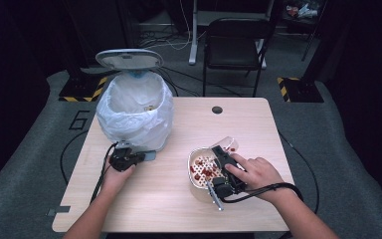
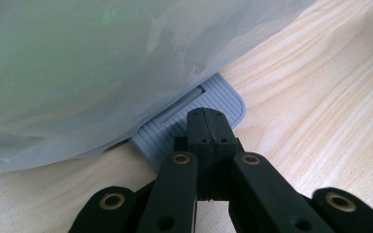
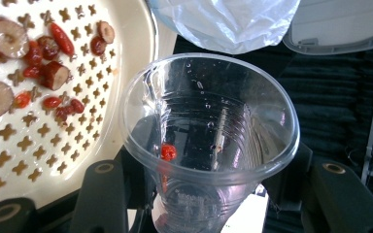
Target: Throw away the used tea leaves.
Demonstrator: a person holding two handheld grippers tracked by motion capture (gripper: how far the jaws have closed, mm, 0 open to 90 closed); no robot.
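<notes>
Claw on the right (image 3: 209,194) gripped a clear plastic cup (image 3: 209,141) by its lower wall, tipped over the strainer (image 1: 195,172) on the surface (image 1: 169,199); one red berry (image 3: 168,152) clung inside the wet cup, while date slices and berries (image 3: 39,63) lay on the strainer. Left claw (image 2: 206,121) was clenched with nothing between its jaws, its tip resting on the bin's grey pedal (image 2: 213,99) beneath the bag (image 2: 102,63). Thin and light, the cup would likely flex or crack under hard squeezing and slip when wet; a gentle hold low on the ribbed wall seemed best.
</notes>
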